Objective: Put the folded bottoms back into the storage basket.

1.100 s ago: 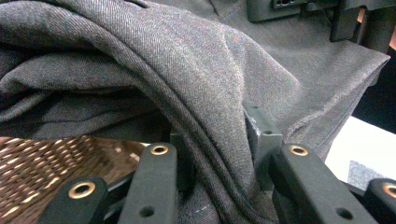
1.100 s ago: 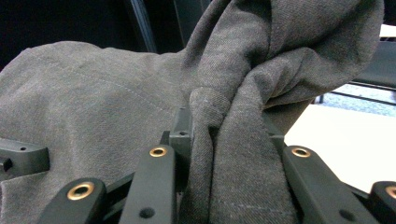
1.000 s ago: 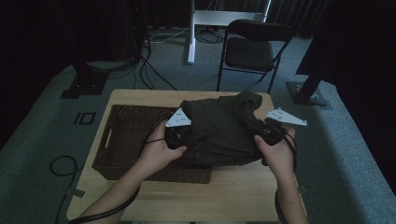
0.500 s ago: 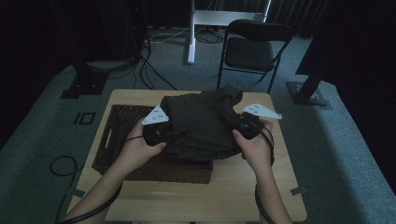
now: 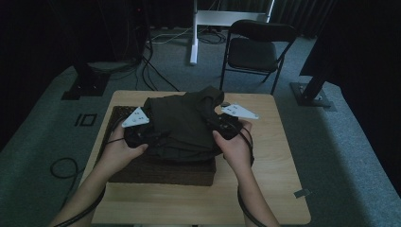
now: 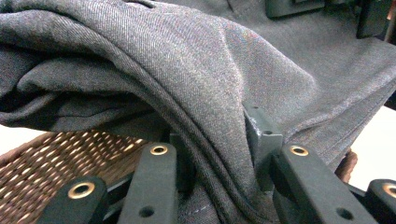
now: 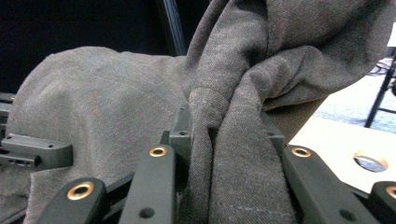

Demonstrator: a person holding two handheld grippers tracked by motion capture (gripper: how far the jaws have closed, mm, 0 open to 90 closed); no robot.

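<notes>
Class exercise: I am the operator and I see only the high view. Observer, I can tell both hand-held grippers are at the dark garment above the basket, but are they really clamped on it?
Observer: Yes for the left hand-held gripper: in its own view a thick fold of the dark grey garment is pinched between its jaws.
Operator: And the right one?
Observer: The right hand-held gripper grips a bunched, twisted fold of the same cloth.
Operator: What lies under the cloth on the left side?
Observer: The woven wicker basket, directly below the hanging garment in the left gripper view.
</notes>
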